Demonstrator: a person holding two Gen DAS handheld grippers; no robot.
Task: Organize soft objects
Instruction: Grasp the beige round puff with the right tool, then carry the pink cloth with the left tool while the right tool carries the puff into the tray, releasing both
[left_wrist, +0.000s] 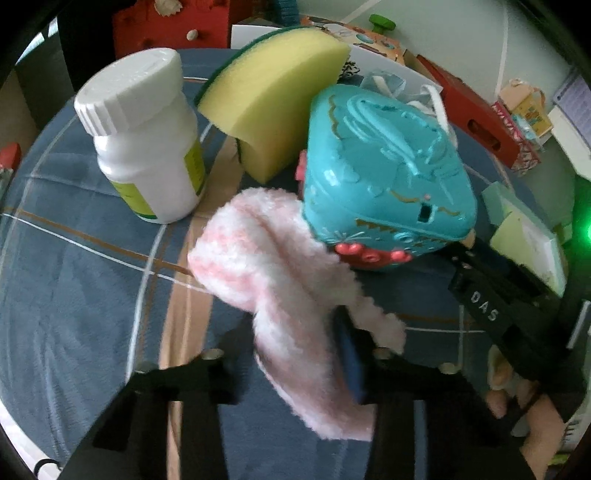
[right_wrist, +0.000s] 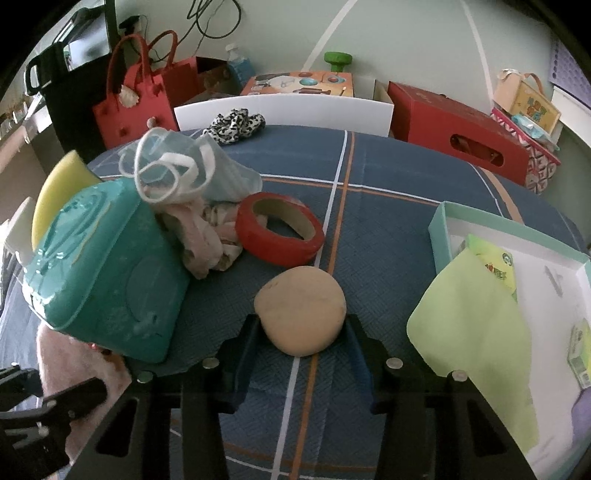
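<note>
Soft objects are being sorted: the fluffy pink-and-white sock (left_wrist: 280, 280) hangs clenched in the left gripper (left_wrist: 295, 354), beside the hard turquoise plastic toy case (left_wrist: 384, 177). The right gripper (right_wrist: 301, 332) has its fingers on both sides of the round beige foam ball (right_wrist: 301, 310) on the blue checked cloth (right_wrist: 369, 206), apparently not yet squeezing. Next, I think, both go into the pale green-rimmed box (right_wrist: 439, 218).

Setting: domestic room, home-like. Work surface is a table under a blue plaid cloth (right_wrist: 388, 173), against a pale green wall (right_wrist: 406, 33). Household clutter behind it: red tote bag (right_wrist: 125, 110), red cardboard box (right_wrist: 458, 129), children's puzzle box (right_wrist: 299, 83), loose cables (right_wrist: 214, 18) on wall
</note>
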